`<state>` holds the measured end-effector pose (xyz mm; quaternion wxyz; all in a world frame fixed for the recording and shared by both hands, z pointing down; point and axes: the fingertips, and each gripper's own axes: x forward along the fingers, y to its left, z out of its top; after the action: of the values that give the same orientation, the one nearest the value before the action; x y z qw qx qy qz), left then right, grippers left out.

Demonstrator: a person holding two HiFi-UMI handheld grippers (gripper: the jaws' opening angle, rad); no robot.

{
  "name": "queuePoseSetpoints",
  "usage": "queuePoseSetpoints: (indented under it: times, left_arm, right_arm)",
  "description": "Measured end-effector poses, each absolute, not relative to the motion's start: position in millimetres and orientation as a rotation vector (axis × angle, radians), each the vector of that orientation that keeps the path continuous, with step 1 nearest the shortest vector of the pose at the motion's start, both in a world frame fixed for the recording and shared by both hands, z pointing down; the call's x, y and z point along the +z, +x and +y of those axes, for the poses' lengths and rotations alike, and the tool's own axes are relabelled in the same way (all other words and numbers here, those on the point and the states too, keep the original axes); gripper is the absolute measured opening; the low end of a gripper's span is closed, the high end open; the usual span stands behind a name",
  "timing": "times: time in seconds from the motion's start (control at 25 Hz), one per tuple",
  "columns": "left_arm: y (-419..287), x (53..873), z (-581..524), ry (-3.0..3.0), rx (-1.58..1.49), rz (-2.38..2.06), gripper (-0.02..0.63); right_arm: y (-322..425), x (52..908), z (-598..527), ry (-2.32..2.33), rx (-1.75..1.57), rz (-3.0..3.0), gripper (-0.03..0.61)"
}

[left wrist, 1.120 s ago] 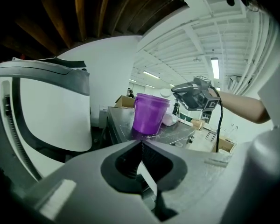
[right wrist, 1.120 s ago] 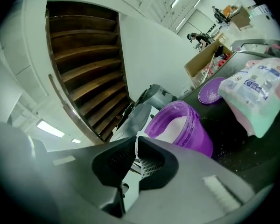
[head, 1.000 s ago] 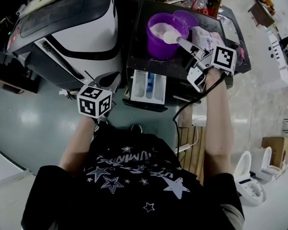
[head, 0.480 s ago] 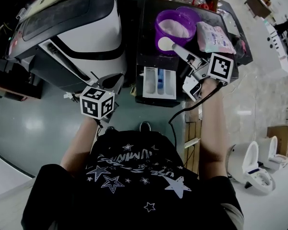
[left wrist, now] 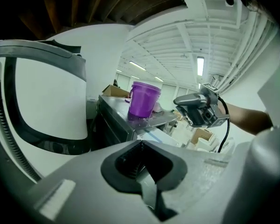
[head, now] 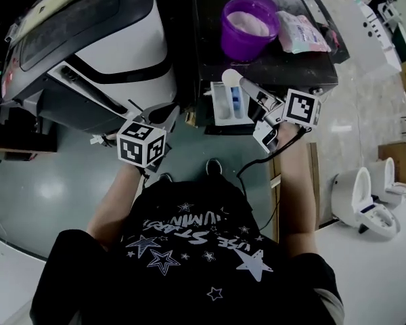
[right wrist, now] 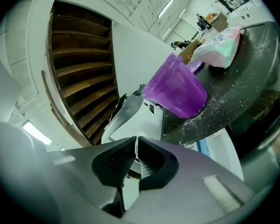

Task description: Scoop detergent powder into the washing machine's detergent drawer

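The right gripper (head: 256, 98) is shut tight on the thin handle of the scoop (head: 231, 78). In the head view the scoop lies on a slant. Its handle end is down at the right, in the jaws, and its round white bowl points up and to the left. The bowl hangs over the back end of the open drawer (head: 220, 110), close to the front of the washing machine (head: 284, 66). I cannot tell how much powder is in the bowl. In the right gripper view the scoop (right wrist: 125, 112) sticks out past the right gripper (right wrist: 134, 146) and points up. The purple tub (right wrist: 177, 92) sits beyond it on the dusty black top. In the head view the purple tub (head: 249, 26) stands at the back of the washing machine top, well apart from the scoop, and a bag (head: 301, 32) lies just beside it. The left gripper (head: 164, 117) hangs low by a big white and black machine (head: 122, 53). In its own view the left gripper (left wrist: 142, 171) has its jaws pressed together with nothing between them. One second ago the scoop's bowl was over the purple tub. Half a second ago it was just in front of the tub. Now it is over the drawer. The left gripper has hardly moved.
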<state>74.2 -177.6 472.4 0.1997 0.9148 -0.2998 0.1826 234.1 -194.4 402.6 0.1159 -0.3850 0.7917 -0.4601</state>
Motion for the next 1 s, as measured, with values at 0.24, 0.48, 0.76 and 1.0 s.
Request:
queuePoseSetpoints:
  times: [0.24, 0.48, 0.76, 1.0]
  left_arm:
    - [63, 486, -173, 2.570, 0.549, -0.740, 0.002]
    - [43, 504, -173, 2.548, 0.590, -0.694, 0.002]
    - [36, 509, -181, 2.536, 0.579, -0.689, 0.002]
    - [41, 505, -187, 2.539, 0.554, -0.697, 0.002]
  right_arm:
    - [237, 446, -184, -1.436, -1.383, 2.284, 0.037]
    - [238, 479, -178, -1.640, -1.377, 2.287, 0.037]
    - [238, 503, -185, -1.855, -1.293, 2.440, 0.037]
    - [236, 515, -196, -1.980, -1.149, 2.663, 0.037]
